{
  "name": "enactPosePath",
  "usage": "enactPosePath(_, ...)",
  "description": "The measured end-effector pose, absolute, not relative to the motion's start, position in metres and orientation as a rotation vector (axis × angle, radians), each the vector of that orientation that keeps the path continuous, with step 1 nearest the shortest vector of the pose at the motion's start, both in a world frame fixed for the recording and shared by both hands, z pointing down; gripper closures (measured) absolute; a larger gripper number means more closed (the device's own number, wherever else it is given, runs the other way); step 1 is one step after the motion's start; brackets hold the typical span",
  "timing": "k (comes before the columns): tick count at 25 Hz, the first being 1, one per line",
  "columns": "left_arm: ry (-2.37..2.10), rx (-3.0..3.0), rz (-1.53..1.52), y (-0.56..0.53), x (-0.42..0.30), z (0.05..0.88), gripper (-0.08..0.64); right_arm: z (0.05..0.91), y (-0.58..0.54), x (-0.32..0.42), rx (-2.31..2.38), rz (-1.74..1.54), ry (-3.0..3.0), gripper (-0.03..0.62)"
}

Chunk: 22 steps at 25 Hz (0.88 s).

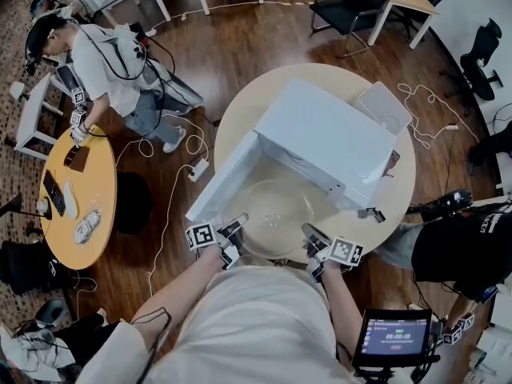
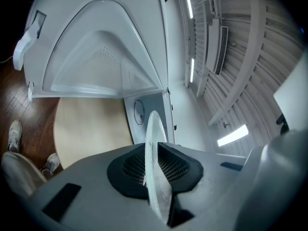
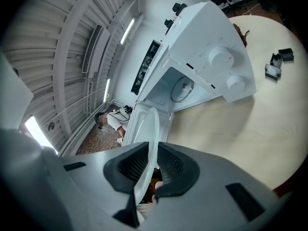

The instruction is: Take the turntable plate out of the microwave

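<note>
I hold the turntable plate (image 1: 276,214) by opposite edges, my left gripper (image 1: 234,229) clenched on its left rim and my right gripper (image 1: 310,240) clenched on its right rim, so the slippery glass cannot tip or twist. It hangs just in front of the microwave (image 1: 320,130), beside the swung-out door (image 1: 218,184) and over the desk (image 1: 400,190) edge. I judge it already out of the cavity.

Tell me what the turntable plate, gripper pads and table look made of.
Turntable plate: likely clear glass, glossy; the surface beneath shows through.
Gripper pads: black, matte, grid-textured, probably rubber.
Table: pale wood-look top, smooth; laminate or veneer, can't tell.
</note>
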<state>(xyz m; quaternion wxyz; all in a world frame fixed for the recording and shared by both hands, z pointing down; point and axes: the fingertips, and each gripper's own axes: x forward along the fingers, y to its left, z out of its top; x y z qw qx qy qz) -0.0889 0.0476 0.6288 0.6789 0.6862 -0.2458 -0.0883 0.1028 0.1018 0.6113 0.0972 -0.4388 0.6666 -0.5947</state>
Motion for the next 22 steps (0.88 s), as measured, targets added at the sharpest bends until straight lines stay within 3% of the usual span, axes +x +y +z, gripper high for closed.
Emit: enactPosePath(22,-0.572,1.53,-0.169,0.049,-0.091,0.641,0.522,0.625,0.102,0.101,-1.304,-1.795,1.948,0.549)
